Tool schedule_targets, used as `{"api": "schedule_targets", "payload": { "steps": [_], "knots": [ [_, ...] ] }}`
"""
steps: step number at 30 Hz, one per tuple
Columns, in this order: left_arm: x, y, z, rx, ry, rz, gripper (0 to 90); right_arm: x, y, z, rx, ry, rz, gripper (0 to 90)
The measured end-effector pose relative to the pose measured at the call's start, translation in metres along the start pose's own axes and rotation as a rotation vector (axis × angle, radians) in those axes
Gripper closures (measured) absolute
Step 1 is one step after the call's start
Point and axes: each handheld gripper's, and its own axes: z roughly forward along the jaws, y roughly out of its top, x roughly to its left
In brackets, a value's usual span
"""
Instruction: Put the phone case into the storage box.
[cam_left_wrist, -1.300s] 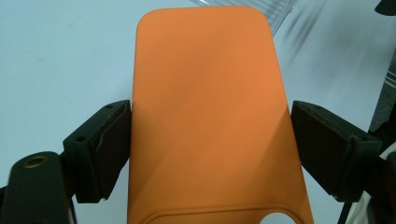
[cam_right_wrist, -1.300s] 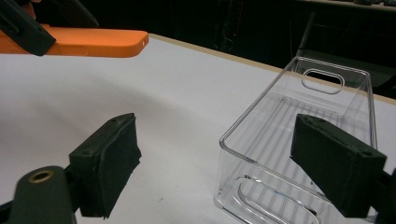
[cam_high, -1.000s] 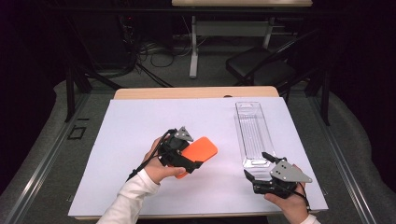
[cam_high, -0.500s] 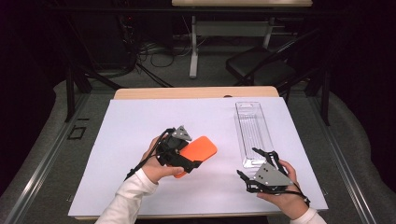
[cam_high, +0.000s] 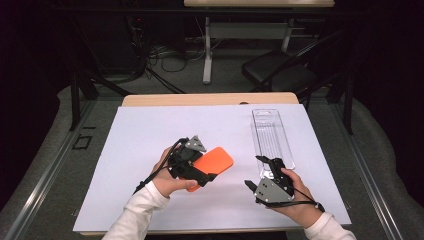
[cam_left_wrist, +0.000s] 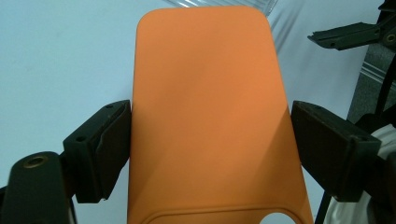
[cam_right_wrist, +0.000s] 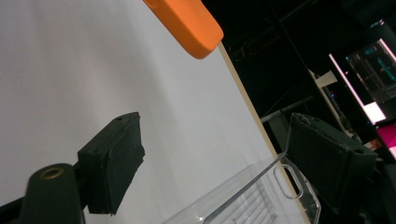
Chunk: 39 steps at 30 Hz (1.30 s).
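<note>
Each forearm wears a white long sleeve (cam_high: 137, 212). Both hand-held grippers are black: the left gripper (cam_high: 200, 176) and the right gripper (cam_high: 256, 172) each carry a grey three-cornered top plate and a trailing black cable. The jaws end in blocky black pads (cam_left_wrist: 105, 147), with a brass-coloured screw eyelet (cam_right_wrist: 51, 173) at the base.

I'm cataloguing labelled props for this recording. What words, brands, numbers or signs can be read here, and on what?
None can be read. The orange phone case held in the left gripper is plain, the clear plastic tray has only moulded ribs, and the white table cover is blank. The bright screens far off in the right gripper view are too blurred to read.
</note>
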Motion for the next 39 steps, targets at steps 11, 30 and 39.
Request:
{"api": "schedule_targets", "payload": {
  "steps": [11, 30, 39],
  "knots": [
    [-0.006, 0.001, 0.007, 0.018, -0.027, 0.005, 15.5, 0.002, 0.015, 0.007, -0.026, -0.005, -0.127, 15.0],
    [-0.017, 0.003, 0.020, 0.057, -0.049, 0.038, 15.5, 0.019, 0.023, 0.014, -0.054, 0.003, -0.314, 25.5],
    [-0.022, 0.004, 0.024, 0.066, -0.064, 0.047, 15.5, 0.028, 0.025, 0.021, -0.045, -0.003, -0.395, 31.0]
  ]
}}
